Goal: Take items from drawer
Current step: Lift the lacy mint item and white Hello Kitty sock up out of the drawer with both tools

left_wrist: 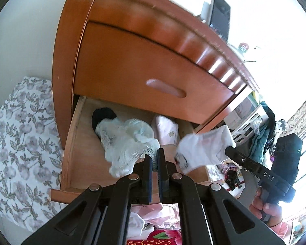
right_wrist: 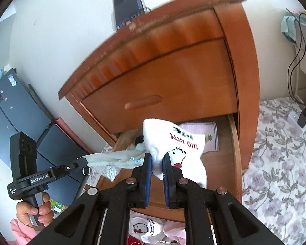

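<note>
- Left gripper (left_wrist: 154,159): jaws nearly closed, pinching the edge of a white mesh garment (left_wrist: 124,143). The garment hangs from the pads over the open drawer (left_wrist: 71,153), its bulk draped above the drawer's left half.
- Right gripper (right_wrist: 157,163): jaws narrow, clamped on a white sock (right_wrist: 173,143) with a cartoon cat print and red lettering. The sock is lifted clear above the drawer's front part; its toe end droops to the right of the pads.
- Each gripper is carried by a hand on its pistol handle: the right-hand one (left_wrist: 267,208) shows in the left wrist view, the left-hand one (right_wrist: 35,210) in the right wrist view.
- In the drawer, toward the back: a black item (left_wrist: 103,115) at the left, partly under the mesh garment; a folded pale pink cloth (right_wrist: 202,136) with a small embroidered motif at the right.
- The drawer is the lower one of a wooden nightstand (right_wrist: 193,71), pulled out; the upper drawer (left_wrist: 144,67) above it is closed.
- On top of the nightstand: a dark-screened device (right_wrist: 128,6), standing upright.
- In front of the drawer, below both grippers: a pile of clothes (right_wrist: 144,228), including another white cat-print sock and pink fabric.
- Beside the nightstand: floral bedding (left_wrist: 16,143).
</note>
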A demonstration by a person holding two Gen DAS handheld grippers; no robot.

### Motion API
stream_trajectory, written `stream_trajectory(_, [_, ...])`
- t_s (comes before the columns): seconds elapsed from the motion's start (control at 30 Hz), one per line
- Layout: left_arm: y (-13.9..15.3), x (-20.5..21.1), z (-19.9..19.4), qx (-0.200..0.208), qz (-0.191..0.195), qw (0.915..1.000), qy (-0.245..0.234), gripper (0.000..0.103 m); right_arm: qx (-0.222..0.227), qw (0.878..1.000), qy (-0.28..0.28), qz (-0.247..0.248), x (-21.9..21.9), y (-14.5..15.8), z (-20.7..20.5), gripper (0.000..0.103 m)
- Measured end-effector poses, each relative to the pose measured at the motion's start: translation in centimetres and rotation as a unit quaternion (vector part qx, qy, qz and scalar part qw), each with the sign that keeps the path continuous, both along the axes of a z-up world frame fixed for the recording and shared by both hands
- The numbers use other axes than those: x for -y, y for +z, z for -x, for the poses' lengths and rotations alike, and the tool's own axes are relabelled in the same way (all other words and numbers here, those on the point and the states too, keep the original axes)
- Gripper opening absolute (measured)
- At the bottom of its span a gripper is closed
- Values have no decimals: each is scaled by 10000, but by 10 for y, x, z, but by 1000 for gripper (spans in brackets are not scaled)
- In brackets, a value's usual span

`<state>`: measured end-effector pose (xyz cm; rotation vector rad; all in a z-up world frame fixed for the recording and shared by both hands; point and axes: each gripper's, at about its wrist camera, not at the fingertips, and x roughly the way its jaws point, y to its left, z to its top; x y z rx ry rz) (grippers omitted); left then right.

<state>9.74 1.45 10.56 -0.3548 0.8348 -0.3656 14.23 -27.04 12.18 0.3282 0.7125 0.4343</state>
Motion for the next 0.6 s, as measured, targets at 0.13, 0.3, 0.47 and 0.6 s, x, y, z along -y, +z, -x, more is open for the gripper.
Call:
stream_trajectory(0.13, [15,0,9,191,22,9998,-29,4,193,9998,-31,-13,5,13,10,11])
stream_trajectory(0.3, [34,-1,18,429,71,9991,2,4,427,9990,-98,-47,9,28,20,11])
stream_trajectory(0.47, [54,-4,28,681,98,9976,39,4,610,9980,-132,-74,12,41,30,11])
stream_trajectory(0.6, [69,-4,36,898,116,9959,39,4,810,9966,-144,-84,15,56,40,11])
